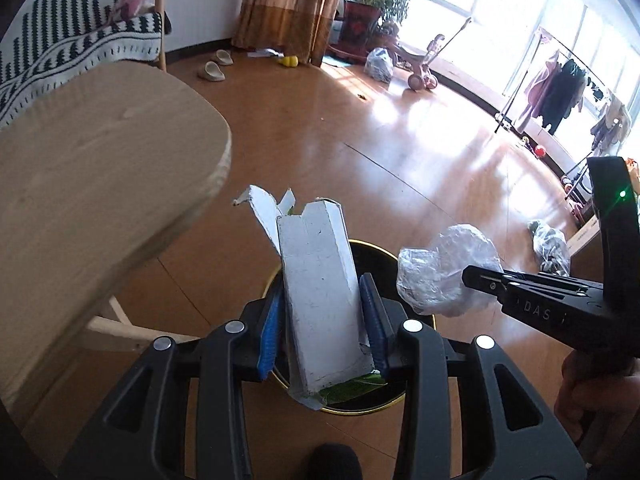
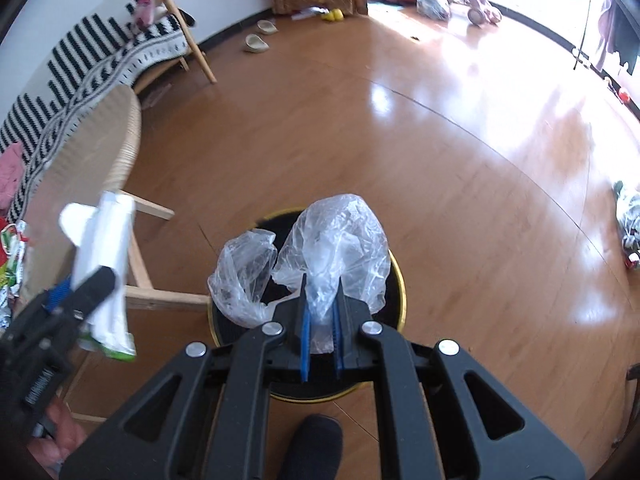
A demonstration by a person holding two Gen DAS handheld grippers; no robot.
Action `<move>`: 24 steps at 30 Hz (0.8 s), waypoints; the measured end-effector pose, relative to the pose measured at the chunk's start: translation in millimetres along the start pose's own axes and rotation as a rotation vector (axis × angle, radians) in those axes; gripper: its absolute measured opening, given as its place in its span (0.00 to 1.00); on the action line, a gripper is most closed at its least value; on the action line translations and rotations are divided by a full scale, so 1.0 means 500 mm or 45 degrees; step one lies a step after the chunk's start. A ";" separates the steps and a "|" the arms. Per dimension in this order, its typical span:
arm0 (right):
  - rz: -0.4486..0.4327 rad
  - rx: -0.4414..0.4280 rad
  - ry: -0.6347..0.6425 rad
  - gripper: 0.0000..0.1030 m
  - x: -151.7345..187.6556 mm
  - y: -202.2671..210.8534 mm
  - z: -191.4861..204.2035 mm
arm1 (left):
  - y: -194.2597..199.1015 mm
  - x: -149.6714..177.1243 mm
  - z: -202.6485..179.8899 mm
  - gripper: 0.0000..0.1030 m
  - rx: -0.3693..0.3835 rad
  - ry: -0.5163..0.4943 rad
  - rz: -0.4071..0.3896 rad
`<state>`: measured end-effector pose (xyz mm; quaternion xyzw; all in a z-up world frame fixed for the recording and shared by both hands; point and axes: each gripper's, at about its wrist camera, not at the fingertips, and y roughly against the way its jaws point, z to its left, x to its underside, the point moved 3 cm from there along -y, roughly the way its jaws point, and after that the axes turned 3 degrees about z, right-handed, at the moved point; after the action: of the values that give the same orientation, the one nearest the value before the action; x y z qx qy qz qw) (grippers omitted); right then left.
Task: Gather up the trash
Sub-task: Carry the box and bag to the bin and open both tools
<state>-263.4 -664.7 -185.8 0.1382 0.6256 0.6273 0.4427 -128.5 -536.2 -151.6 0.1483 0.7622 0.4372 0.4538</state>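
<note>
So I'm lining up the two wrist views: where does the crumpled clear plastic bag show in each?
Left wrist view: the clear plastic bag is right of centre, pinched by the right tongs coming in from the right.
Right wrist view: the bag is at centre, clamped in that camera's own tongs.
Shared landmark: the black gold-rimmed bin beneath it.
</note>
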 end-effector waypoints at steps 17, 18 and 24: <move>0.142 0.085 0.003 0.09 0.003 -0.086 -0.012 | -0.209 0.043 0.025 0.40 0.025 0.010 0.237; 0.144 0.087 0.000 0.09 0.006 -0.085 -0.005 | -0.210 0.044 0.024 0.41 0.027 0.008 0.239; 0.156 0.083 -0.019 0.09 0.002 -0.091 -0.005 | -0.200 0.047 0.011 0.68 0.031 -0.025 0.232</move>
<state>-248.6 -673.6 -228.0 0.1953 0.6326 0.6316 0.4034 -119.4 -576.1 -246.2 0.2269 0.7464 0.4659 0.4176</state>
